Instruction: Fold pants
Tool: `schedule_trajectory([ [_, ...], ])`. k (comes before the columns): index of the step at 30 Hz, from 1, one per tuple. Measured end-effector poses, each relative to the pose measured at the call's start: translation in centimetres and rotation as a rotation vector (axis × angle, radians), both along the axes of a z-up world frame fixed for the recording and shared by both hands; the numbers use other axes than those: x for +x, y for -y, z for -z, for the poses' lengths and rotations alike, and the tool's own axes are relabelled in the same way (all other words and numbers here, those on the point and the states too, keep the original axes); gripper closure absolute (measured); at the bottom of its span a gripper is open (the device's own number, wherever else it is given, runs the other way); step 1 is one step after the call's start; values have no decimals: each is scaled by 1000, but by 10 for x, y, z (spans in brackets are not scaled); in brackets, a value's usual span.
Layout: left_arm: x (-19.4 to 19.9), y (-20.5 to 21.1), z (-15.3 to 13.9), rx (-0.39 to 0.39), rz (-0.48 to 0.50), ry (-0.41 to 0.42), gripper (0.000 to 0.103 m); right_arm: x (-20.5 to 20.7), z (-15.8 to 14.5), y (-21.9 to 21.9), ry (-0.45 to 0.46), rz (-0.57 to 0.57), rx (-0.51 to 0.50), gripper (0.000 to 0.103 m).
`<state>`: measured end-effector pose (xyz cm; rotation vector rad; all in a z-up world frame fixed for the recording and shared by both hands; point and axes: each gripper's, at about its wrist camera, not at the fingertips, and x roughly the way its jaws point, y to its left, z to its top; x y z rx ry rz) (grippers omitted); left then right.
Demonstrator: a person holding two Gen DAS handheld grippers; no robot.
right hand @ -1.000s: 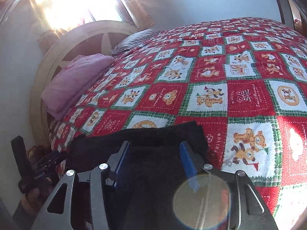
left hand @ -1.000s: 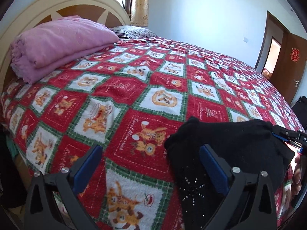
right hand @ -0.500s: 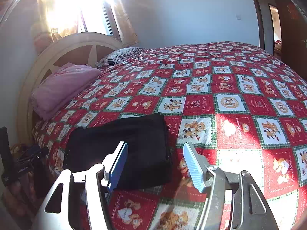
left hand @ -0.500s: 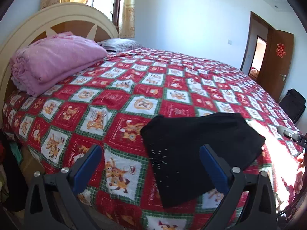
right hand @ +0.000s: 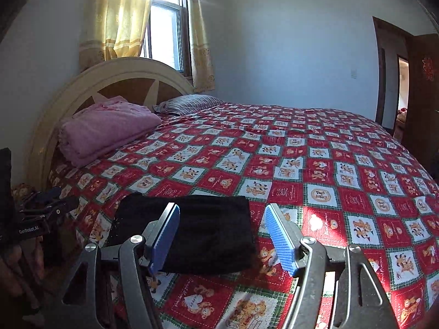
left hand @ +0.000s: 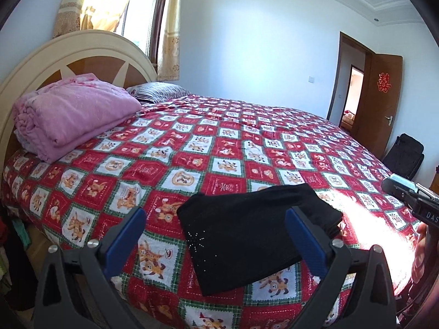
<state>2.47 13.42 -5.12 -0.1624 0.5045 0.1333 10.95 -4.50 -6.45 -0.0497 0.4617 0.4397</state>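
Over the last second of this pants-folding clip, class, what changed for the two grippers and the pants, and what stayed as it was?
Both the left gripper and right gripper pulled back and up from the folded black pants, which now look smaller in both views. Their jaws were already open and empty. The pants stayed folded on the patchwork bedspread, and the pink blanket did not move.

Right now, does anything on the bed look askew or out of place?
Nothing stands out. The pants lie folded flat on the bedspread near its edge, slightly skewed to the pattern. Both grippers, left and right, are open and clear.
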Motion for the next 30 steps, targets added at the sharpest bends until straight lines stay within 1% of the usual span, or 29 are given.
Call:
schedule_trajectory([
  [8, -1, -3, 0, -12, -12, -4, 0, -1, -3, 2, 9, 4, 1, 36],
  [11, -2, -2, -1, -5, -10, -2, 0, -2, -4, 4, 24, 13, 5, 36],
  [16, -2, 0, -1, 10, -6, -2, 0, -1, -6, 7, 20, 19, 20, 36],
  [23, 0, 5, 0, 43, 8, -11, 0, -2, -7, 6, 27, 20, 12, 36],
  [30, 0, 6, 0, 47, 12, -9, 0, -2, -7, 8, 30, 30, 15, 36],
])
